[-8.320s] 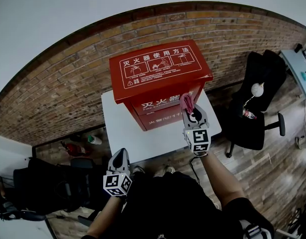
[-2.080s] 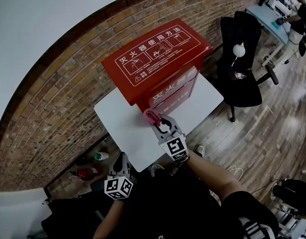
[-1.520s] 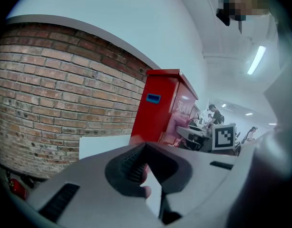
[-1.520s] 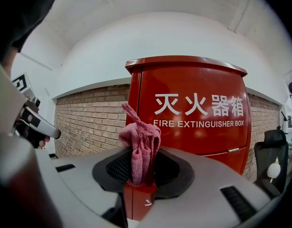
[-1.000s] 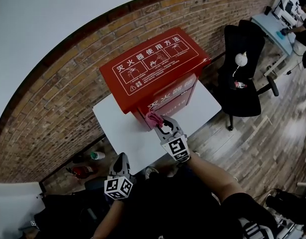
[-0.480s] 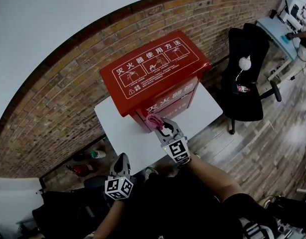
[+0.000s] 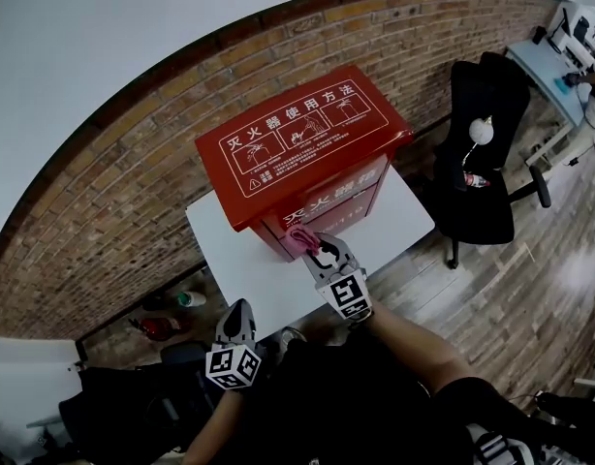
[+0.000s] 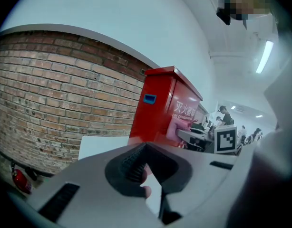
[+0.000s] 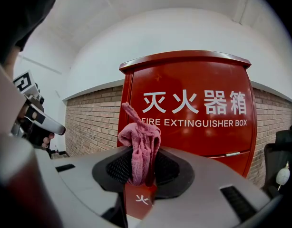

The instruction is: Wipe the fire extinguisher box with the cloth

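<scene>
The right gripper (image 7: 314,247), closed on the pink cloth (image 9: 140,146), holds it at the lower front of the red fire extinguisher box (image 7: 302,143) (probably to rub this face), while the left gripper (image 7: 235,316), closed and empty, hangs aside.

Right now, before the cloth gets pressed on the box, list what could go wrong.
The cloth is pinched as a narrow bunch in the right gripper; pressed on the fire extinguisher box, it may slip out, or the hard jaw tips may scrape the red front. The left gripper hangs clear of the white table, shut and not bracing anything, so a firm push might shift the box.
</scene>
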Demonstrator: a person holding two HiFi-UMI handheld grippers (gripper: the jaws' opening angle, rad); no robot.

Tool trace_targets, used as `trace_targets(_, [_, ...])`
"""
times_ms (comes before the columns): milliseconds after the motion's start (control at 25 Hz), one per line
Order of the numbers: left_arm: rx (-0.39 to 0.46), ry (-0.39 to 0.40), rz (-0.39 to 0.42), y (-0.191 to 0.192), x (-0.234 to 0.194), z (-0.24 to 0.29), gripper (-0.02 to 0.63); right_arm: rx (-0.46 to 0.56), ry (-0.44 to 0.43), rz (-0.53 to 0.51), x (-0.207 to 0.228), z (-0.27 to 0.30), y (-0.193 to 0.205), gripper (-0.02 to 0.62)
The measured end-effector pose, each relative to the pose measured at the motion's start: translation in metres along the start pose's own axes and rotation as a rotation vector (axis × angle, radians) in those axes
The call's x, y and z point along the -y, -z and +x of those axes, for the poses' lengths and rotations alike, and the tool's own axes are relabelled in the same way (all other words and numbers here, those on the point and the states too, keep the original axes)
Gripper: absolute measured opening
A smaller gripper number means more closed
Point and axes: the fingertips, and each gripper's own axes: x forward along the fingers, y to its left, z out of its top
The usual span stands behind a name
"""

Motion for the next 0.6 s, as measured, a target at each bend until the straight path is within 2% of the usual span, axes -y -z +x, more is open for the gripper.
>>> trace_targets(600, [0.002, -0.013, 0.006, 0.000, 0.015, 0.008, 0.015, -0.003, -0.006, -0.010, 0.023, -0.006, 0.003, 0.110])
